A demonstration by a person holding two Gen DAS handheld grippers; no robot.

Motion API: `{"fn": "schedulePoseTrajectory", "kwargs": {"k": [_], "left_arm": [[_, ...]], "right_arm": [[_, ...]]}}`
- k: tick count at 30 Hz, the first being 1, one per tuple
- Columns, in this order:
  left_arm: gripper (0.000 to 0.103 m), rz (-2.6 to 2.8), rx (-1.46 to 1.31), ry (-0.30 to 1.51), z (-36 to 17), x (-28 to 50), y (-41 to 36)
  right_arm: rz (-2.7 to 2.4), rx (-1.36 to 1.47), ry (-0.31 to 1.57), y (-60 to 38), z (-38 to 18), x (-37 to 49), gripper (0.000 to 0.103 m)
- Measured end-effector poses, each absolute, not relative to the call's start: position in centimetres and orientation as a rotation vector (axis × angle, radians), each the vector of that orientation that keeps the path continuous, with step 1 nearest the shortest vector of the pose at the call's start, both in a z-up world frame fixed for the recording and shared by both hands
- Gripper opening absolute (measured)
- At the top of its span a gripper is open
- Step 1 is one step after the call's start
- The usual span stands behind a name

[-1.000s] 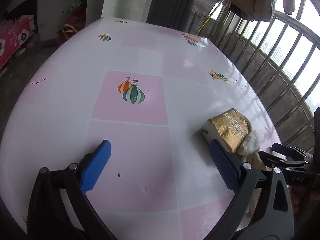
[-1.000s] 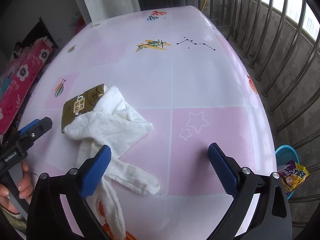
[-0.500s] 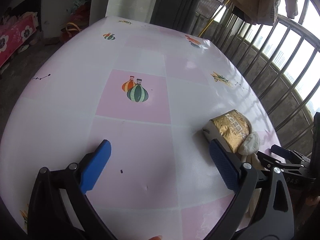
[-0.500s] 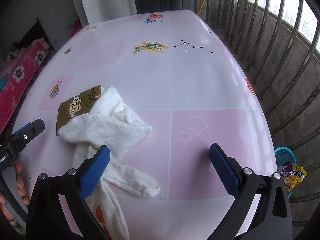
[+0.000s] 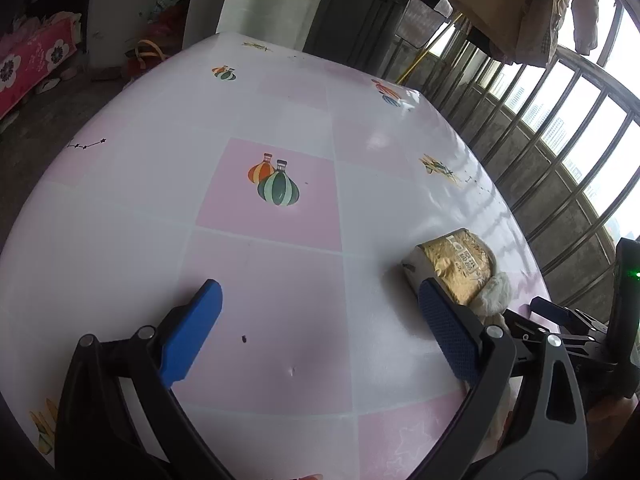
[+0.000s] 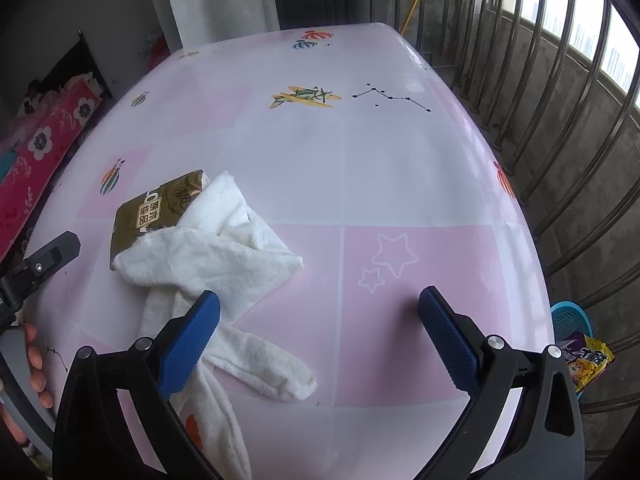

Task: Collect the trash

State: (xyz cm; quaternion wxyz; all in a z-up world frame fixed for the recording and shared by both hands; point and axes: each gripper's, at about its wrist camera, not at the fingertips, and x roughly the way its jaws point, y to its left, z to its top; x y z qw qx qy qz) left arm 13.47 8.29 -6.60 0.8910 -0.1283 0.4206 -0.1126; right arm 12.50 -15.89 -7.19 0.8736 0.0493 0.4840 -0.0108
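Grippers are both hovering with jaws spread wide over the pink table (image 6: pixel 400 184): left gripper (image 5: pixel 320 304), right gripper (image 6: pixel 320 312). Gold packet (image 6: pixel 152 208) is lying half under a white cloth (image 6: pixel 216 256), a blue basket (image 6: pixel 572 316) sitting beyond the edge.

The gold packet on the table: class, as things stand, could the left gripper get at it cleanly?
Probably yes. The left gripper is open; the gold packet lies bare beside its right finger, and the white cloth covers only its far end.

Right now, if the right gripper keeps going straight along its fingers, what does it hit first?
Probably bare table: the open right gripper points past the white cloth, which lies by its left finger. Depth is unclear.
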Motion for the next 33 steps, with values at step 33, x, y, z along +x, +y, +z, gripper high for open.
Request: {"fn": "schedulePoseTrajectory", "kwargs": {"k": [33], "left_arm": [[0.094,-0.284,-0.349,0.853,-6.8,13.4,9.6]], "right_arm": [[-0.031,0.130,1.013,-16.1,-7.1,12.9,0.097]]}}
